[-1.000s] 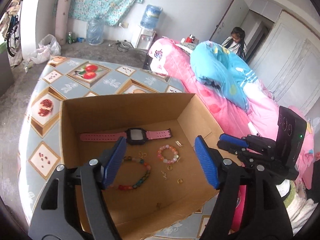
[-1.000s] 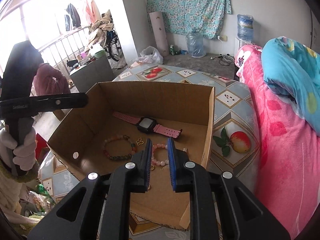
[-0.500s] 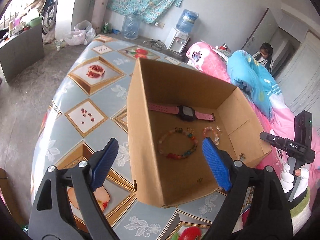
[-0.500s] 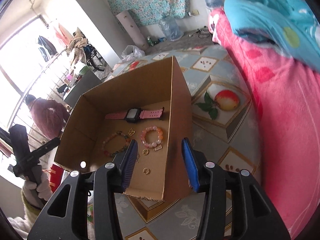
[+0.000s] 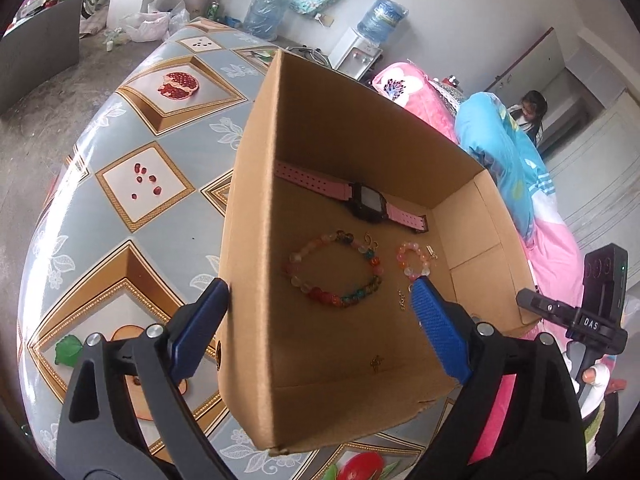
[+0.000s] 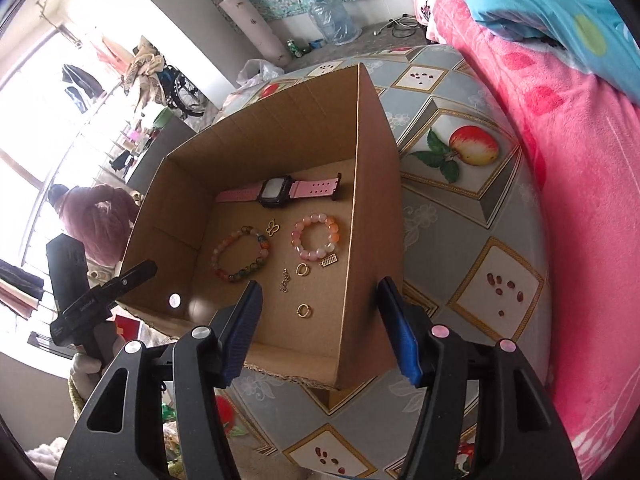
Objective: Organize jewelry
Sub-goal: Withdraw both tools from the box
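On the left, the left claw [image 5: 320,320] straddles the near left wall of the cardboard box [image 5: 248,240]: one blue finger outside over the patterned surface [image 5: 132,184], the other inside above the floor of the box. Its jaws are opening wide and nothing is pressed between them.

All the jewelry in view lies in the box. The pink watch [image 6: 280,191] lies along the far wall. In front of it lie the multicoloured bead bracelet [image 6: 239,255], a small gold butterfly charm [image 6: 272,227], the pink bead bracelet [image 6: 316,238], a short chain [image 6: 285,281] and two gold rings [image 6: 302,269].

On the right, the right claw [image 6: 320,330] straddles the box's right wall in the same way, jaws opening, the wall between them but not gripped.

I judge the gathering nearly or fully done; what remains looks like handling the box itself, or tidying the pieces.
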Tool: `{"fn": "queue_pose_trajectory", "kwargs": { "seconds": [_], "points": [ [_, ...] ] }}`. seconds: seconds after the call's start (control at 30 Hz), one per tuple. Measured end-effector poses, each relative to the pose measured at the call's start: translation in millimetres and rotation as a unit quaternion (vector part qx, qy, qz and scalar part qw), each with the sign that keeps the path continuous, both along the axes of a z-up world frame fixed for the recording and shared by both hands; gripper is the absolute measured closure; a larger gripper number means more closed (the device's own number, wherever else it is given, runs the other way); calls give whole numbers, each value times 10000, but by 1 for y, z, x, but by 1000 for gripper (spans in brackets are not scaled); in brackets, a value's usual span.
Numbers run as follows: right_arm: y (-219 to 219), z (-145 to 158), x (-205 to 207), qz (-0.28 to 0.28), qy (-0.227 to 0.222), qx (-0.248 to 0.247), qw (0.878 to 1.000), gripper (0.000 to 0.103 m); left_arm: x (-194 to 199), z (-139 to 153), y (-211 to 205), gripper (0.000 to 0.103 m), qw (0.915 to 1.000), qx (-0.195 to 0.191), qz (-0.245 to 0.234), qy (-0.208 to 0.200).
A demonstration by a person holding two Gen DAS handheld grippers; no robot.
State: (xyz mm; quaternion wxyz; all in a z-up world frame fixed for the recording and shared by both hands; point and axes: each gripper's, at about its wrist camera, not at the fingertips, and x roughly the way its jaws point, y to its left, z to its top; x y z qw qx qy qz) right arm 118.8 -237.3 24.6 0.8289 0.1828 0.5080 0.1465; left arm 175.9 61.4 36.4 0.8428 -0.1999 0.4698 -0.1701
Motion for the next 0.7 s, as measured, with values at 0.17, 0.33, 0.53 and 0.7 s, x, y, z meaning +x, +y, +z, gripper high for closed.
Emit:
{"fn": "queue_pose_trajectory", "kwargs": {
  "seconds": [0.17,0.33,0.53,0.7],
  "points": [
    [10,3,-17,126,-78,-54,9999,44,-21,5,6,15,9999,59,80,-35],
    [12,9,-37,283,-147,-32,9995,44,-50,11,14,15,9999,10,74,-71],
    [9,5,-49,347,-116,-182,9992,44,-83,14,12,15,9999,-98,48,-106],
    [8,4,-65,314,-255,-111,9991,44,-103,21,11,15,9988,154,124,-441]
  ]
}}
